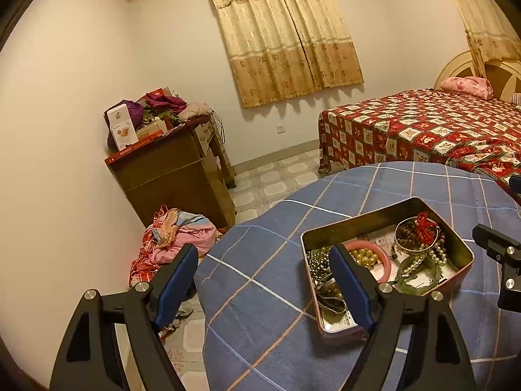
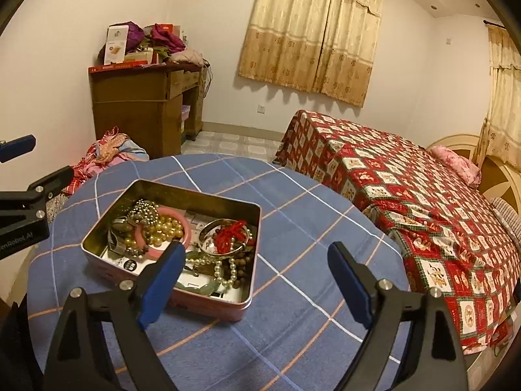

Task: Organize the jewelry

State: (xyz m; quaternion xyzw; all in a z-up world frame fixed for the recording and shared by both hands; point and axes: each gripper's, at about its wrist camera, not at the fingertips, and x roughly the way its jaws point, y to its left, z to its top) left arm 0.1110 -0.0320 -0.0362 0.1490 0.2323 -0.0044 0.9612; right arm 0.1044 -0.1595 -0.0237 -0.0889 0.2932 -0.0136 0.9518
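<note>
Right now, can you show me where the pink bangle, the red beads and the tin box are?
pink bangle (image 2: 186, 228): right wrist view, on its far curved edge.
red beads (image 2: 229, 234): right wrist view, middle of the bunch.
tin box (image 2: 195, 195): right wrist view, on its back wall.

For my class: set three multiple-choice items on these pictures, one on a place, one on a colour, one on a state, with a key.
1. Where is the red bead string?
A. on the bed
B. in the tin
C. on the floor

2. What colour is the table's cloth?
A. blue with a grid of lines
B. plain green
C. black

3. How is the tin?
A. lidded
B. overturned
C. open, jewelry inside

Key: B, it lies inside the tin's walls; A, blue checks cover the table; C, no lid, contents show.
</note>
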